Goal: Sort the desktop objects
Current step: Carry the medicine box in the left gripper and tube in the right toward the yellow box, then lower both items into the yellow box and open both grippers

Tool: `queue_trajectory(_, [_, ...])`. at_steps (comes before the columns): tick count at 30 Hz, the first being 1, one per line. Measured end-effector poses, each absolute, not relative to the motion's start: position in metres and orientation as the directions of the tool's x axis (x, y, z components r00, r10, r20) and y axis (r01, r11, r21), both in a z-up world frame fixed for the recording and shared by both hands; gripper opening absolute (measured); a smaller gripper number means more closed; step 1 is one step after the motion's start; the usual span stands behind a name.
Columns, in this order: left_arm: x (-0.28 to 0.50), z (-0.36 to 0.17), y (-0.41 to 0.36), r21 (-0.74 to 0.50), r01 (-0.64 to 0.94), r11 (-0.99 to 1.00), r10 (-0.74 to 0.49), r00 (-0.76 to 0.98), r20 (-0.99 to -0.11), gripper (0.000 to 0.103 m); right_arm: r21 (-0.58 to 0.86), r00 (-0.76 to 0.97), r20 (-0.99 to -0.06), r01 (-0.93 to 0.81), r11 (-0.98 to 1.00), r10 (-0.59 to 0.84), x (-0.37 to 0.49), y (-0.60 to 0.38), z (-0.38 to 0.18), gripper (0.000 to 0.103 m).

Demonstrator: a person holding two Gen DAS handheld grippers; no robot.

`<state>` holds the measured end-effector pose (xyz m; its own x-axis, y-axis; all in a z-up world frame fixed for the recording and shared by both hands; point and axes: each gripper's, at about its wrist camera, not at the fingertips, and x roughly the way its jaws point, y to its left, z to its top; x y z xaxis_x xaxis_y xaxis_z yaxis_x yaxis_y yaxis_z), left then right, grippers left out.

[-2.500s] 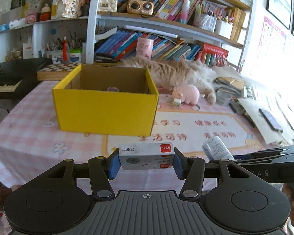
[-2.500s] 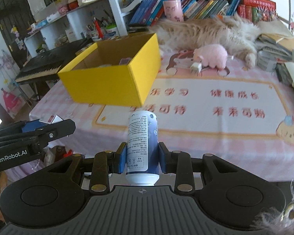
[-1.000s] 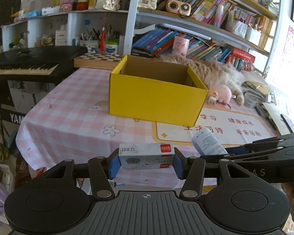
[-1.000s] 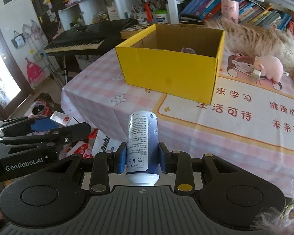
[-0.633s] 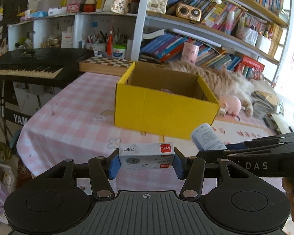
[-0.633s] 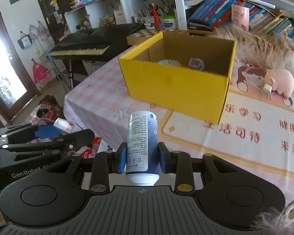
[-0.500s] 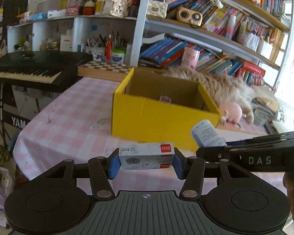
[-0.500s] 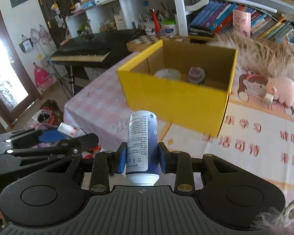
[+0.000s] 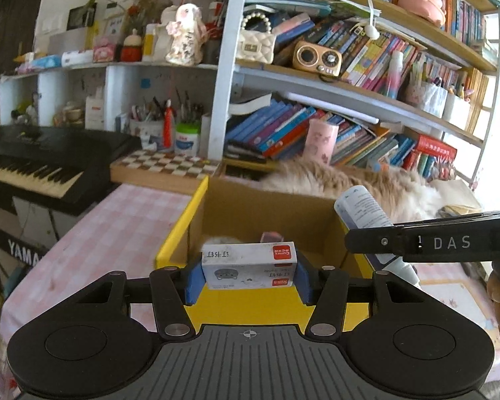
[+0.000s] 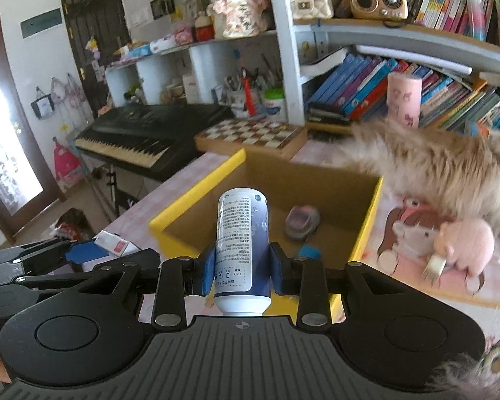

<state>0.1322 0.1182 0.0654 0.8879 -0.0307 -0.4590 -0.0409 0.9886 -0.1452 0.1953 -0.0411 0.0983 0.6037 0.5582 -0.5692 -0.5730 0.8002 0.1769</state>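
My left gripper (image 9: 249,275) is shut on a small white staple box (image 9: 249,265) with a red label, held just above the near wall of the open yellow cardboard box (image 9: 180,233). My right gripper (image 10: 242,263) is shut on a white and blue bottle (image 10: 242,243), held upright above the same yellow box (image 10: 366,230). The bottle also shows in the left wrist view (image 9: 363,210), at the right over the box. Inside the box lie a small greyish pink object (image 10: 302,220) and a blue one (image 10: 309,251).
A fluffy cat (image 10: 450,166) lies behind the box beside a pink plush pig (image 10: 463,241). A chessboard (image 9: 166,163) and a black keyboard (image 9: 43,163) stand to the left. Bookshelves (image 9: 350,66) rise behind the pink checked table (image 9: 110,226).
Both grippers have moved forward and up to the yellow box with their loads still held; the box now lies right under them.
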Motion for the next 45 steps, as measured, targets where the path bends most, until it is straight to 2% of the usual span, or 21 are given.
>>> queue_trajectory(10, [0.184,0.066,0.102,-0.109,-0.042,0.993,-0.012,0.891,-0.454,0.053,0.120,0.612,-0.573,-0.594,0.795,0.544,0.259,-0.051,0.097,0.030])
queue_trajectory(17, [0.219,0.057,0.092,-0.060,-0.043,0.997,0.008,0.870,-0.493,0.053,0.071,0.598,-0.588,-0.633,0.771,0.545,0.303,-0.043,0.090,0.030])
queue_trajectory(34, [0.258,0.003,0.058,0.039,0.034,0.999,0.002,0.726,-0.688,0.053,-0.076,0.396,-0.808,-0.804,0.589,0.436,0.357,0.010,0.021,0.030])
queue_trajectory(45, [0.261,-0.007,0.060,0.006,0.042,0.999,-0.025,0.692,-0.721,0.053,-0.070,0.334,-0.863,-0.822,0.566,0.379,0.370,0.019,-0.002,0.030])
